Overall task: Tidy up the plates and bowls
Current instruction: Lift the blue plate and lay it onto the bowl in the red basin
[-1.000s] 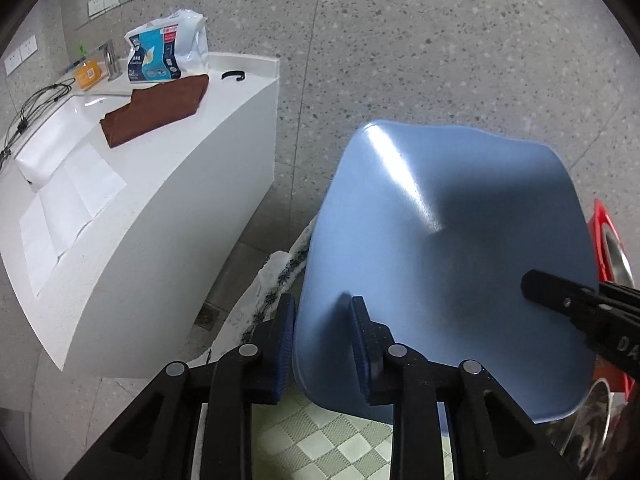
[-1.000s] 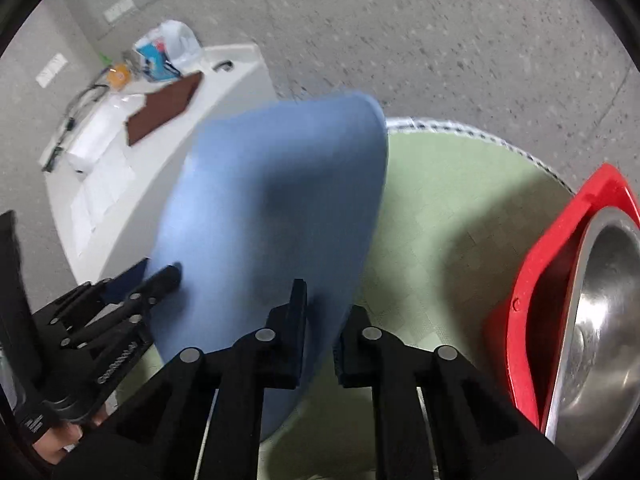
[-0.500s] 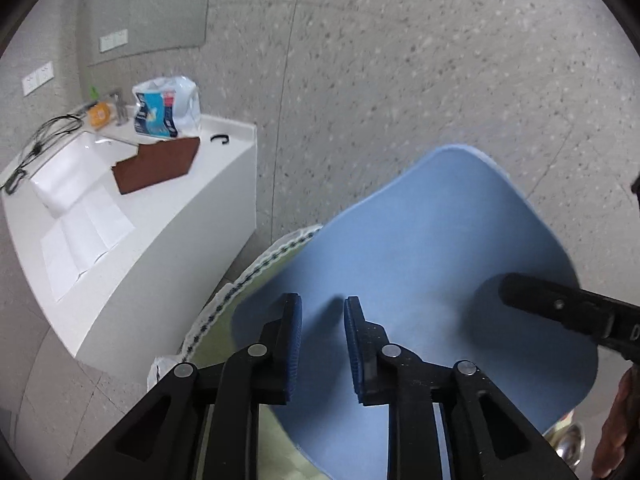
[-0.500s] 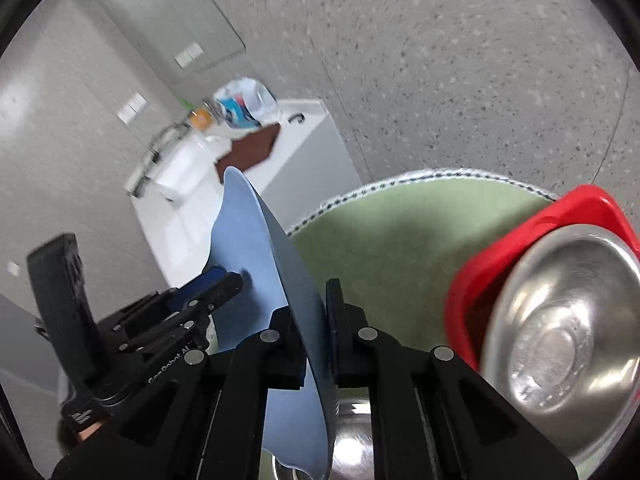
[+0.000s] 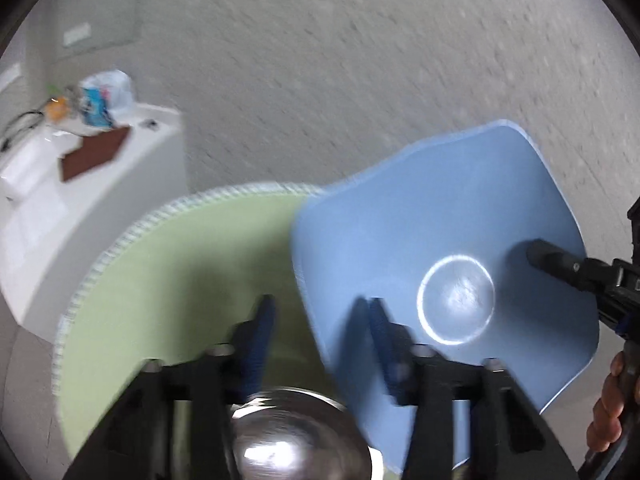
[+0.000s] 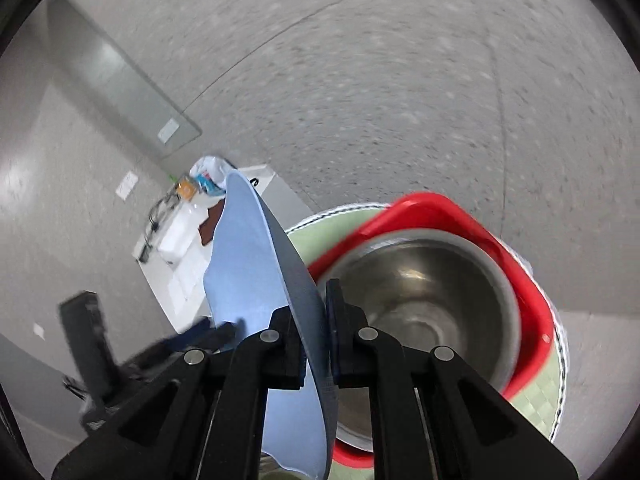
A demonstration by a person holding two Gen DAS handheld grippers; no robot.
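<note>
While the right tongs (image 6: pixel 320 332) pinch the blue plate (image 6: pixel 256 264) by its edge, the plate stands nearly on edge in the right wrist view, its rim running up between the two fingers, which press against both faces. Seen from the left wrist, the same plate (image 5: pixel 440 248) shows its underside with a round foot ring, and the right tongs (image 5: pixel 560 266) reach in from the right edge onto its far rim.

Left tongs (image 5: pixel 316 336) are spread wide and hold nothing; the plate's near edge lies between the fingers but touches neither that I can see, though the picture is blurred there.

Below the left tongs sits a steel bowl (image 5: pixel 296 440), on a round bench (image 5: pixel 160 280) covered in a green checked cloth. To the right of the plate in the right wrist view, a second steel bowl (image 6: pixel 424 312) rests inside a red basin (image 6: pixel 500 248) on that bench.

Farther off stands a white counter (image 5: pixel 100 200) carrying a brown cloth (image 5: pixel 94 156) and a plastic bag (image 5: pixel 106 92).
</note>
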